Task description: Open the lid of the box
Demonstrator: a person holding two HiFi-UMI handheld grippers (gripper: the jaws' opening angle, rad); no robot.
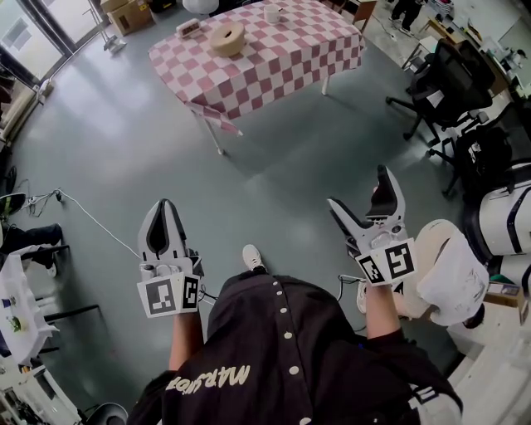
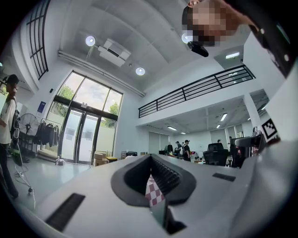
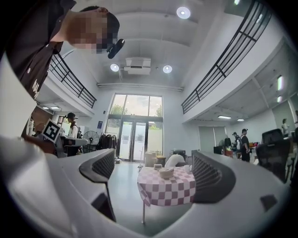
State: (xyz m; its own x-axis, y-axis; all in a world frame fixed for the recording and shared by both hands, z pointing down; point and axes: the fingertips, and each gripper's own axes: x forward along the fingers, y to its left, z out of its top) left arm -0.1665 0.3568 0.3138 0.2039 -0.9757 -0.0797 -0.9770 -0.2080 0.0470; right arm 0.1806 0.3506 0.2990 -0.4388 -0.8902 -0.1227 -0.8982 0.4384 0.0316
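A table under a pink-and-white checked cloth (image 1: 274,58) stands far ahead across the grey floor. On it are a round beige box (image 1: 226,39), a small white box (image 1: 189,27) and a white cup (image 1: 272,13). My left gripper (image 1: 163,206) is held low at the left with its jaws shut and nothing between them; in the left gripper view (image 2: 151,160) only a sliver of the cloth shows through them. My right gripper (image 1: 362,192) is open and empty. Between its jaws (image 3: 153,173), the right gripper view shows the table (image 3: 167,191) and the round box (image 3: 166,173), well out of reach.
Black office chairs (image 1: 452,79) and a white machine (image 1: 508,220) stand at the right. Cardboard boxes (image 1: 129,12) sit at the far left and a cable (image 1: 91,217) runs over the floor. Glass doors (image 3: 134,139) are behind the table. People stand at the room's sides.
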